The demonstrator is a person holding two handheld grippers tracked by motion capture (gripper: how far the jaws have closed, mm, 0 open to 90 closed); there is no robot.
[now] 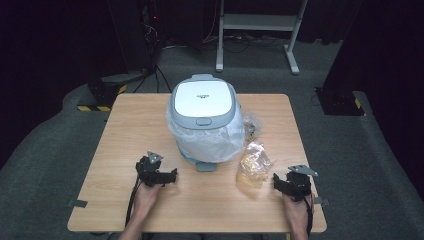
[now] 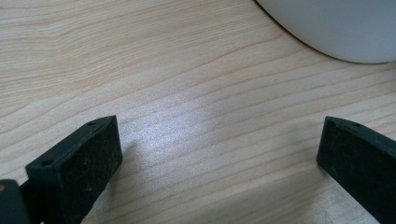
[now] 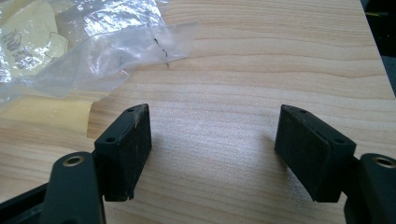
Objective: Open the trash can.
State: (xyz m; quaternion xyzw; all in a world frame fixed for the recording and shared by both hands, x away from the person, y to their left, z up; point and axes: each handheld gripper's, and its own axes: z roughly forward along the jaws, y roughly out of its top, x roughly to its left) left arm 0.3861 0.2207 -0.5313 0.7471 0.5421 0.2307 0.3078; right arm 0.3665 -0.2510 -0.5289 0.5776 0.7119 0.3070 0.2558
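Observation:
A white bin with a grey-rimmed lid (image 1: 203,100) stands mid-table, lined with a clear plastic bag (image 1: 210,142). To its right lie a crumpled yellowish clear wrapper (image 1: 254,162) and a smaller one (image 1: 251,123). My left gripper (image 1: 172,176) rests low over the wood in front of the bin's left side, open with nothing between its jaws (image 2: 219,140). The bin's rounded white base (image 2: 336,28) curves just ahead of it. My right gripper (image 1: 276,182) sits near the front right, open and empty (image 3: 215,135), and the wrapper (image 3: 93,46) lies just ahead and left of it.
The light wooden table (image 1: 125,125) has bare wood on its left side and along its front edge. Grey carpet surrounds it. A metal stand (image 1: 257,30) and dark equipment with cables (image 1: 150,30) stand beyond the far edge.

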